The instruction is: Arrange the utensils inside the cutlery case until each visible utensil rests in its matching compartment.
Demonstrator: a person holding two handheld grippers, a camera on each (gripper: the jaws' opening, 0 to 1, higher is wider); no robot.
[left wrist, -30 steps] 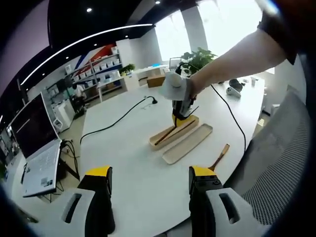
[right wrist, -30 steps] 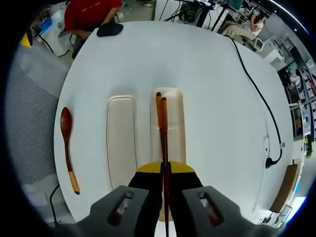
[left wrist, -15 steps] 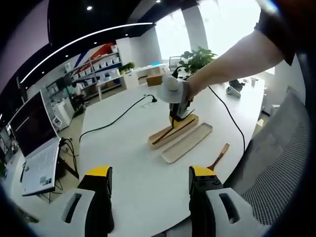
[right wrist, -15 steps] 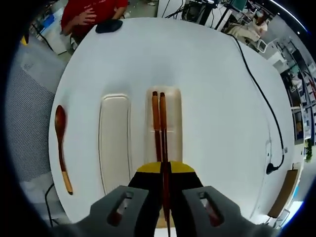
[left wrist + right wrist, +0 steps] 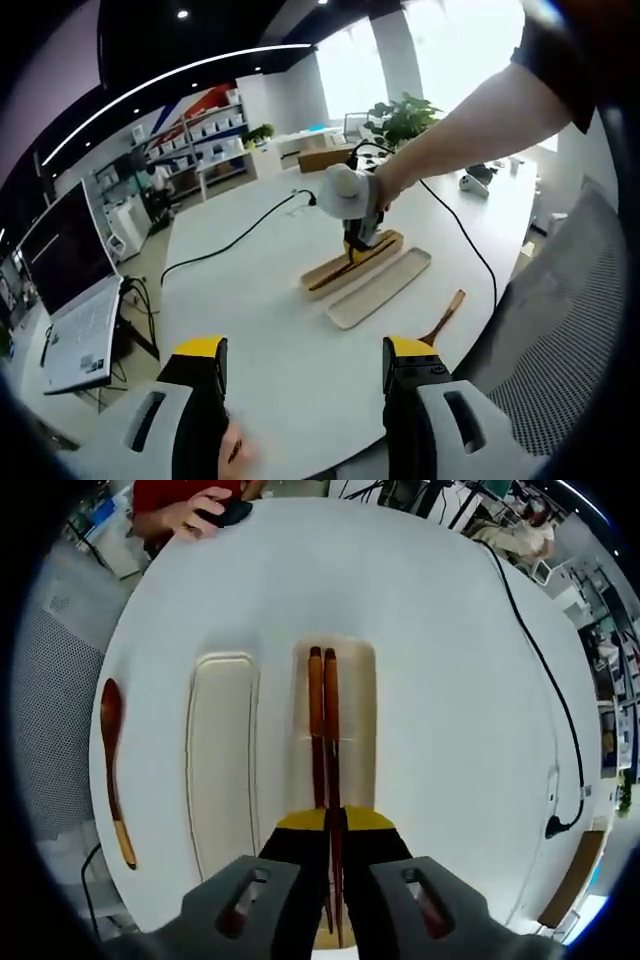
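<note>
Right tool (image 5: 333, 825) is pressed together on the chopsticks (image 5: 322, 720), pinching them near their handle ends, and I have it low over the right tray (image 5: 362, 690) of the case. Compared with a second ago, the two sticks have gone from stacked in one line to lying side by side along the tray, and the tray sits lower and larger in the right gripper view, so I read that as my hand having come down until the tips rest inside the compartment. In the left gripper view the same tool (image 5: 358, 232) shows at the far tray (image 5: 352, 266), with the person's arm reaching across the counter (image 5: 260, 330). That means the chopsticks are almost placed; what I judge remains for them is to spread the jaws and lift away without dragging the sticks out. Left tool (image 5: 305, 370) hangs spread and empty above the near edge of the counter, well apart from the case. The other tray (image 5: 222, 750) lies bare just beside the first, and the spoon (image 5: 113, 770) lies on the counter outside it, near the counter's edge, handle toward me. I take the spoon to be the next piece, bound for that bare tray. A hand (image 5: 205, 502) rests at the far side of the counter, well clear of the work.
</note>
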